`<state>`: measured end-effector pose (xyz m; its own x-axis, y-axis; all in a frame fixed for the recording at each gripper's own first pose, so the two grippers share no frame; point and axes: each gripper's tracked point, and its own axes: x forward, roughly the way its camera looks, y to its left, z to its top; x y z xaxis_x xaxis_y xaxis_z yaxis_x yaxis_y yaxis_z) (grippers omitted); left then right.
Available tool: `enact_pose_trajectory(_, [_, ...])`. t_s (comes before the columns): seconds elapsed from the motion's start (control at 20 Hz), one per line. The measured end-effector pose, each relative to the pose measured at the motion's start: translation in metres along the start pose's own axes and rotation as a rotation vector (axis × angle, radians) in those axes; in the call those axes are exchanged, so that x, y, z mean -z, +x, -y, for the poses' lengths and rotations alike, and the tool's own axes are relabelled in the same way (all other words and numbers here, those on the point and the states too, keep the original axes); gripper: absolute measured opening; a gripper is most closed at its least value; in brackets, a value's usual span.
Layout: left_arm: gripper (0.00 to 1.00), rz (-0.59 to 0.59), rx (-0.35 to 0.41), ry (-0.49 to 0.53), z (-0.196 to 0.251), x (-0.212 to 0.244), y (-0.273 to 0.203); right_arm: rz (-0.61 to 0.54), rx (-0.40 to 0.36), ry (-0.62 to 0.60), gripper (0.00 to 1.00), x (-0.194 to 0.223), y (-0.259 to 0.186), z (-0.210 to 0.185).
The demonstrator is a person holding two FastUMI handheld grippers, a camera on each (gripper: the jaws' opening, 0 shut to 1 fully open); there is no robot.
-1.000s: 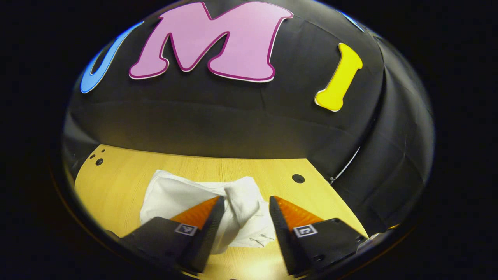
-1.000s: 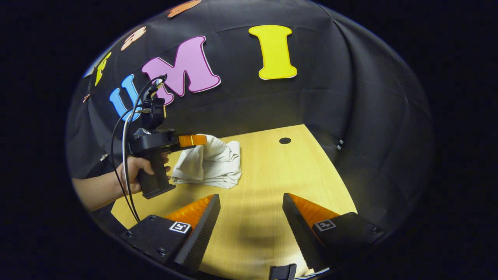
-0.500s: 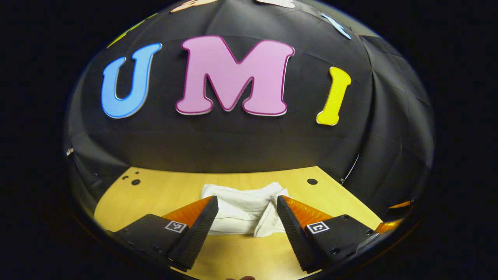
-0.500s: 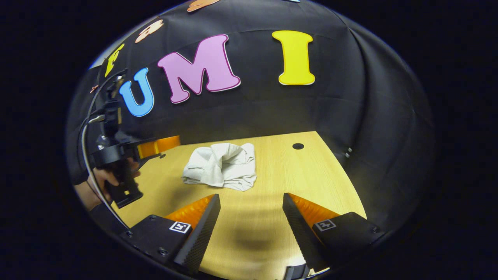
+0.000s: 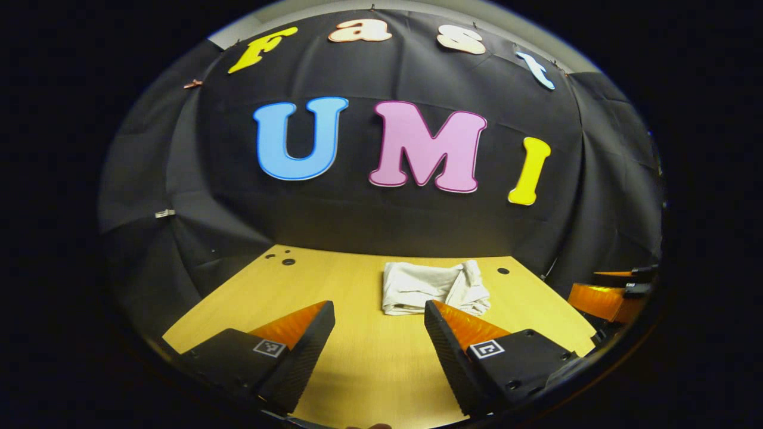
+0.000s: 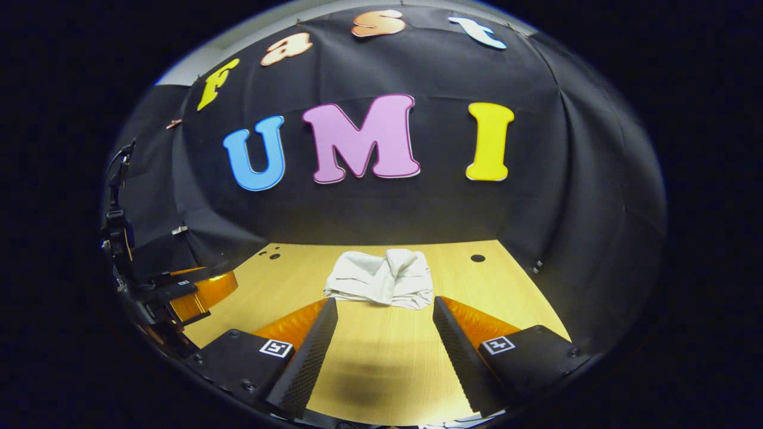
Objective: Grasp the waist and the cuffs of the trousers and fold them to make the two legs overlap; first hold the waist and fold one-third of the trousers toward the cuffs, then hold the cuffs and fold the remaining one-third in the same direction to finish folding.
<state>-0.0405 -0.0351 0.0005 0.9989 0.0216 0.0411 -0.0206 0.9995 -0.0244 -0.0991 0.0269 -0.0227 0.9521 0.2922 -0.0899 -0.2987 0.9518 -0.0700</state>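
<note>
The white trousers lie folded into a small bundle on the far part of the wooden table, with a rumpled lump at their right end. In the right gripper view the same trousers sit just beyond the fingertips. My left gripper is open, well short of the bundle, with nothing between its fingers. My right gripper is open too and holds nothing. The right gripper shows at the right edge of the left gripper view, and the left gripper at the left edge of the right gripper view.
Small dark holes mark the table top at the far left and far right. The black cloth wall closes the table's back and sides. Bare wood lies between both grippers and the bundle.
Both grippers have drawn back from the trousers and stayed open. The bundle now looks smaller and farther off in both views and lies untouched.
</note>
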Motion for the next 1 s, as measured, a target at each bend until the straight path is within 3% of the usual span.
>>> enact_pose_trajectory(0.15, [0.96,-0.042,-0.039,-0.020,-0.015,0.021,-0.030,0.028,-0.081,-0.014,0.99,-0.007,-0.023,-0.038])
enact_pose_trajectory(0.4, [0.96,-0.060,-0.024,-0.003,-0.027,0.042,-0.065,0.077,-0.032,-0.031,0.98,-0.014,-0.045,-0.042])
enact_pose_trajectory(0.45, [0.92,-0.062,-0.010,-0.008,-0.027,0.042,-0.065,0.079,-0.015,-0.012,0.98,-0.011,-0.049,-0.043])
enact_pose_trajectory(0.5, [0.96,-0.063,0.003,-0.008,-0.024,0.042,-0.066,0.074,-0.006,-0.002,0.98,-0.005,-0.053,-0.044])
enact_pose_trajectory(0.6, [0.96,-0.066,0.020,0.018,-0.018,0.039,-0.062,0.038,0.007,-0.020,0.98,0.009,-0.057,-0.045])
enact_pose_trajectory(1.0, [0.96,-0.105,0.088,0.063,-0.004,0.056,-0.062,-0.013,-0.014,0.003,0.98,0.027,-0.059,-0.055])
